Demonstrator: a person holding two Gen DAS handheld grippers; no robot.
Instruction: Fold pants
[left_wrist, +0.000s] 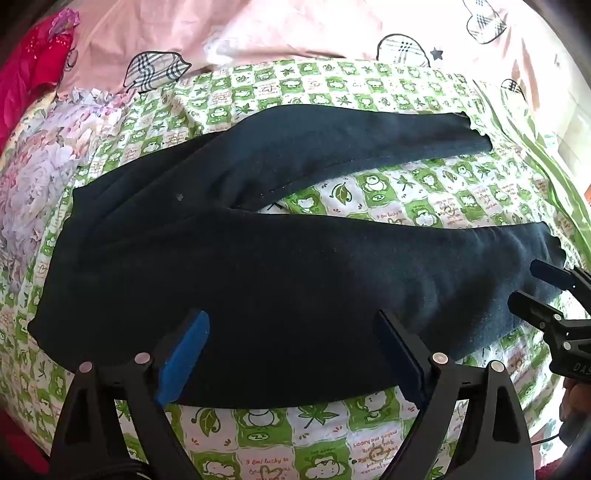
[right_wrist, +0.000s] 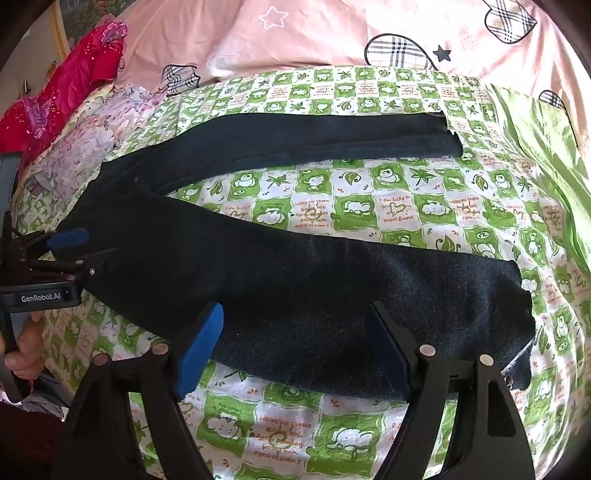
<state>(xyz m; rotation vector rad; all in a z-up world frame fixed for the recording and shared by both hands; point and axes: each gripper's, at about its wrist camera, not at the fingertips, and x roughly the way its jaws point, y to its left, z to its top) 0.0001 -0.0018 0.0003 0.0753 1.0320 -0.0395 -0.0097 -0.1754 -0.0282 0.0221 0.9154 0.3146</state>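
Dark navy pants (left_wrist: 229, 258) lie flat on a green-and-white patterned sheet (left_wrist: 424, 195), waist at the left, two legs spread in a V toward the right. My left gripper (left_wrist: 291, 354) is open over the near edge of the near leg, close to the waist. My right gripper (right_wrist: 295, 350) is open over the near leg close to its cuff (right_wrist: 517, 317). In the left wrist view the right gripper (left_wrist: 535, 288) shows at the right edge by the cuff. In the right wrist view the left gripper (right_wrist: 74, 251) shows at the left, by the waist. Neither holds cloth.
Pink bedding with plaid hearts (right_wrist: 332, 29) lies behind the sheet. A floral blanket (left_wrist: 37, 158) and a red sequined cloth (right_wrist: 66, 85) lie at the back left. A shiny green cloth (right_wrist: 535, 122) lies at the right.
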